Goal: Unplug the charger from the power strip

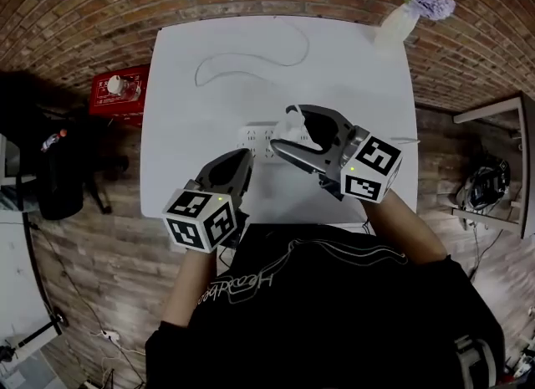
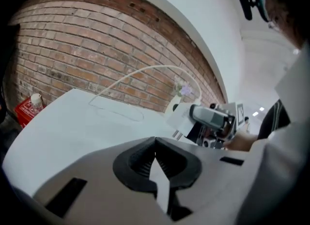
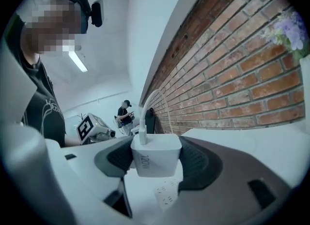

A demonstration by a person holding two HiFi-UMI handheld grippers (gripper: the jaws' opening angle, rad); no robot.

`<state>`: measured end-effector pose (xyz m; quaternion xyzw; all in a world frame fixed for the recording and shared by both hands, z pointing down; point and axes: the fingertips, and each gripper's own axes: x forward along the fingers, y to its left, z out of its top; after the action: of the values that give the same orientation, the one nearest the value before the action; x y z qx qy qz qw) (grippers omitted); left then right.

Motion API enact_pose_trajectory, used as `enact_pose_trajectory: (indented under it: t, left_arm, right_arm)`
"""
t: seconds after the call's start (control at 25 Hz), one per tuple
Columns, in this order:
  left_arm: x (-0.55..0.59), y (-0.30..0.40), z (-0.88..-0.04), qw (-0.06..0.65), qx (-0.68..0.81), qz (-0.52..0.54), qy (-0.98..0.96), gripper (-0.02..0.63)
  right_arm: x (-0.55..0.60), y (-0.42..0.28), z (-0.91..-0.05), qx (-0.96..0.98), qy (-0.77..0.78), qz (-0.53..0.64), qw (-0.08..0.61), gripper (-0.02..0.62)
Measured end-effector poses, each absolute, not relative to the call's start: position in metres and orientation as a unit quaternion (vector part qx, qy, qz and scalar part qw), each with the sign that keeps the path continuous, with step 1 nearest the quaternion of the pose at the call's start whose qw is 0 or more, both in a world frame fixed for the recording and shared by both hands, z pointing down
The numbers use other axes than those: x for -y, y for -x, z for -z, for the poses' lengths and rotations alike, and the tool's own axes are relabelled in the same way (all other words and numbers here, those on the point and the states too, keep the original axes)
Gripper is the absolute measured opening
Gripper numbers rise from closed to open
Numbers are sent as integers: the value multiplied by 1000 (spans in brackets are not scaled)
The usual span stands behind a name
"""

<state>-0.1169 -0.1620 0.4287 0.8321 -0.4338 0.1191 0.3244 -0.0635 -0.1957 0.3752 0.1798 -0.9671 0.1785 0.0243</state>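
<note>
Read "120W" in grey print on the side of the white charger [image 3: 154, 160], clamped between the jaws of my right gripper [image 1: 282, 130]. That was the only number legible.

Pale script lettering ran across my black shirt [image 1: 334, 320]. It was upside down in the head view. It seemed to start "He"; the rest I could not make out.

The cubes on my right gripper and my left gripper [image 1: 242, 158] bore black-and-white square marker patterns, with no letters or digits.

The label on the red box [image 1: 121, 91] was too small to read.
</note>
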Motion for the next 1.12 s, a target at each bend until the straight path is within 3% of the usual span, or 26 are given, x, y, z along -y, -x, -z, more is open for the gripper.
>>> enact_pose_trajectory:
  t: [0.4, 0.68, 1.12]
  left_arm:
    - [108, 94, -338, 297, 412, -7, -861, 3]
    - [76, 70, -306, 249, 403, -9, -881, 3]
    - [69, 69, -304, 252, 410, -6, -876, 3]
  right_arm:
    - [136, 21, -326, 955, -203, -210, -43, 247]
    - [97, -7, -305, 941, -196, -255, -104, 247]
    - [97, -22, -310, 914, -211, -310, -154, 247]
